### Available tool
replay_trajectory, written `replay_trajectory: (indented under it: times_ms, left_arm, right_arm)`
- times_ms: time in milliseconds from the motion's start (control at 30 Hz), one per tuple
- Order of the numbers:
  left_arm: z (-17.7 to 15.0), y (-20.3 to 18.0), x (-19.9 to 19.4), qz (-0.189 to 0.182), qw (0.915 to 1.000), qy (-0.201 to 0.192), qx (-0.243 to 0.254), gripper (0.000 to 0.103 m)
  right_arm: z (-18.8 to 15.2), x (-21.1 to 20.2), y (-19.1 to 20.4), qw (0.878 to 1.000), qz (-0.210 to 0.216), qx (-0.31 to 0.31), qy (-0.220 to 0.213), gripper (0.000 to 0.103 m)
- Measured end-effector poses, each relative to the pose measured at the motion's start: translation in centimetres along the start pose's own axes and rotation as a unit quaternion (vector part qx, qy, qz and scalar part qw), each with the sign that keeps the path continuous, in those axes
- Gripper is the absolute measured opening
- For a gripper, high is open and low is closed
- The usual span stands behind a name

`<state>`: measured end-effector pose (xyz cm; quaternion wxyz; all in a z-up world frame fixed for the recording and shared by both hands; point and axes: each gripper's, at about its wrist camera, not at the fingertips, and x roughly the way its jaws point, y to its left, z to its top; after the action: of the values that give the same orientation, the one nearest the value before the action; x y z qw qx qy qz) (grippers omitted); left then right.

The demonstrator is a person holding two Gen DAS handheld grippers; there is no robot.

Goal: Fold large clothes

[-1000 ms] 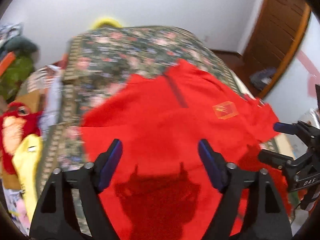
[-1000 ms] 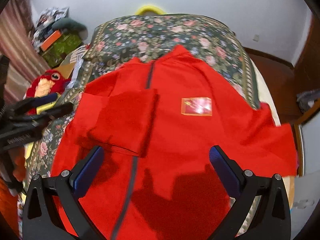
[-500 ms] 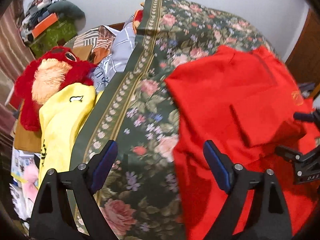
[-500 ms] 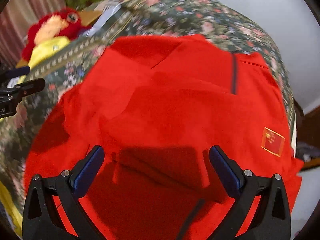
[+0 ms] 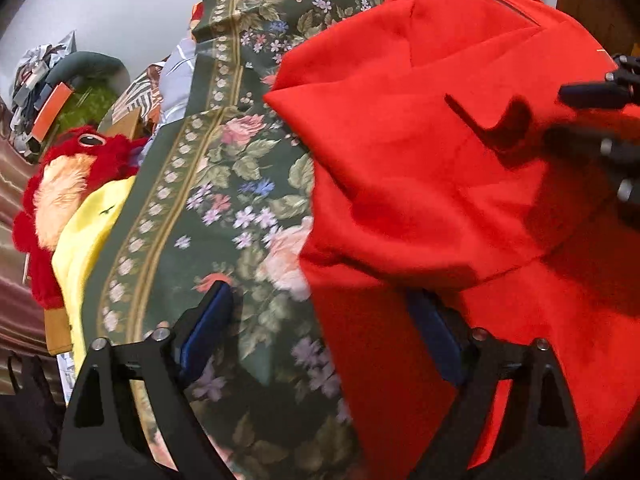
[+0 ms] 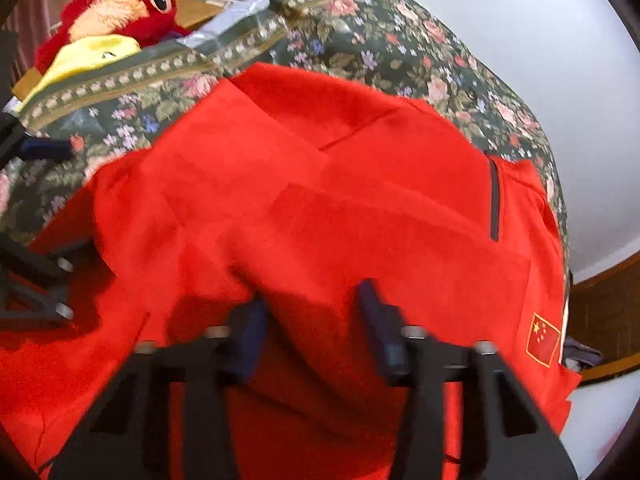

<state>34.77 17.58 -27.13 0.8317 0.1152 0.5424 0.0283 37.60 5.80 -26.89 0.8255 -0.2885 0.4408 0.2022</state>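
A large red garment [image 5: 420,160] lies partly folded on a floral bedspread [image 5: 224,200]. In the right wrist view the garment [image 6: 360,200] shows a dark zip strip [image 6: 495,204] and a flag patch [image 6: 542,338]. My left gripper [image 5: 320,332] is low over the garment's left edge, its jaws wide and still opening; the edge lies between them, unpinched. My right gripper [image 6: 314,328] hovers over the middle of the cloth. Its jaws are closing around a raised fold, and a gap still shows between the pads. The right gripper's fingertips [image 5: 592,96] enter the left wrist view from the right.
A red plush toy [image 5: 68,176] and a yellow cloth [image 5: 84,240] lie off the bed's left side, with boxes and clutter [image 5: 60,92] behind. A white wall [image 6: 540,60] and a wooden door frame [image 6: 608,304] bound the far side.
Both grippers dropped closer to the bed. The left swung to the garment's left edge. The right rolled over the middle of the garment, and its jaws narrowed from wide open.
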Motion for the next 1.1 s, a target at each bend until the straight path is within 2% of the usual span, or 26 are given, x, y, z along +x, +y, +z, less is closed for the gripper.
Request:
replay_trajectory:
  times_ms: [33,67,267,433,567,633,733,800,833,867,900,933,1000,1100]
  left_arm:
    - [0.2,-0.1,0.2,-0.003,1.0000,0.004,-0.008,0.092]
    - [0.4,-0.1,0.4,-0.004,0.9998,0.007,-0.016,0.092]
    - [0.9,0.9,1.4,-0.017,0.9980,0.010,-0.060,0.096]
    - [0.8,1.3,1.4,-0.001,0.9963,0.007,-0.085,0.096]
    - [0.7,1.6,1.1,0.010,0.9939,0.009,-0.109,0.096]
    - [0.7,1.6,0.9,0.010,0.9929,0.015,-0.118,0.096]
    - [0.4,1.4,0.0,0.004,0.9927,0.013,-0.120,0.096]
    - [-0.1,1.4,-1.0,0.004,0.9922,0.003,-0.124,0.096]
    - [-0.4,1.5,-1.3,0.005,0.9917,0.000,-0.129,0.096]
    - [-0.5,1.7,-1.5,0.005,0.9913,0.000,-0.132,0.096]
    - [-0.8,2.0,-1.7,0.001,0.9903,0.000,-0.139,0.096]
    - [-1.0,2.1,-1.9,-0.005,0.9897,-0.001,-0.143,0.096]
    - [-1.4,2.5,-2.0,-0.017,0.9894,0.001,-0.145,0.096]
    - [-1.6,2.8,-1.5,0.000,0.9917,0.005,-0.128,0.096]
  right_arm:
    - [0.1,-0.2,-0.2,1.000,-0.002,0.010,-0.005,0.015]
    - [0.2,-0.6,-0.3,1.000,-0.002,0.019,-0.015,0.012]
    - [0.4,-4.4,-3.8,0.992,0.016,0.089,-0.088,0.007]
    - [-0.4,-9.3,-9.7,0.974,0.013,0.169,-0.151,0.006]
    - [-2.6,-12.8,-14.5,0.956,0.006,0.230,-0.180,0.006]
    - [-3.4,-13.5,-15.5,0.957,0.008,0.229,-0.181,0.006]
    - [-4.2,-13.4,-14.6,0.968,0.030,0.190,-0.163,0.006]
    - [-4.6,-12.8,-13.1,0.976,0.029,0.157,-0.152,0.014]
    - [-4.7,-12.5,-12.4,0.979,0.033,0.140,-0.144,0.030]
    - [-4.6,-11.9,-11.2,0.983,0.043,0.119,-0.133,0.051]
    - [-4.5,-11.4,-10.5,0.984,0.050,0.109,-0.129,0.057]
    - [-4.4,-10.9,-9.5,0.985,0.058,0.100,-0.128,0.061]
    - [-3.7,-9.3,-7.1,0.988,0.078,0.074,-0.113,0.061]
    - [-2.7,-6.6,-3.9,0.991,0.104,0.039,-0.080,0.061]
